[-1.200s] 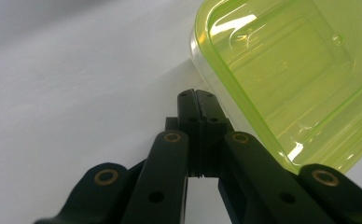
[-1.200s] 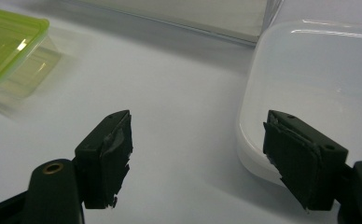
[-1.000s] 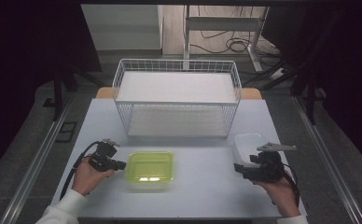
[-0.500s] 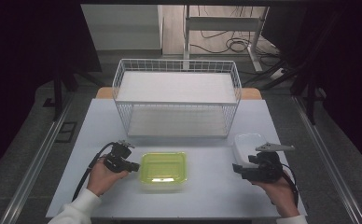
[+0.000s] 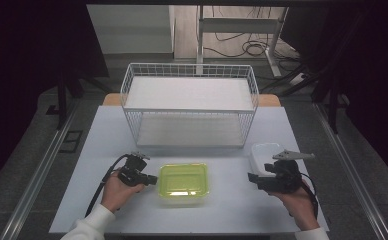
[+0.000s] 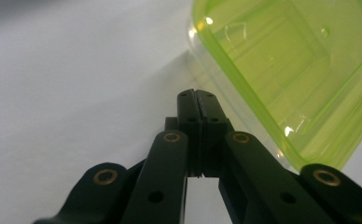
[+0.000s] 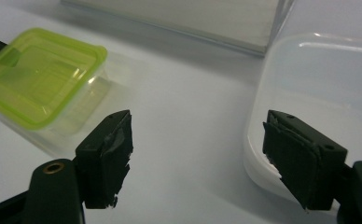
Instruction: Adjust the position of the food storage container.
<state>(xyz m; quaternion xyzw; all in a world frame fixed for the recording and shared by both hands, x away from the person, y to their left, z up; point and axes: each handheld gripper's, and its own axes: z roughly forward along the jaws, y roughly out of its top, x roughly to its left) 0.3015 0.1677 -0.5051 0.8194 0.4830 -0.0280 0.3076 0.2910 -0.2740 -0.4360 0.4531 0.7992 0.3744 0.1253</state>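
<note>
Your left gripper (image 5: 154, 179), jaws pressed together and empty, touches the green-lidded container's (image 5: 183, 183) left edge, near centre. It looks light, stiff and slippery, so take its rim. Your right gripper (image 5: 250, 177) gapes wide beside the clear container (image 5: 261, 152).

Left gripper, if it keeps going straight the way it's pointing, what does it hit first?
Most likely the green-lidded container. In the high view the left gripper, jaws shut, points right, its tip at or just short of the container's left side. In the left gripper view the lid's edge lies just right of the tip, so contact is uncertain.
</note>
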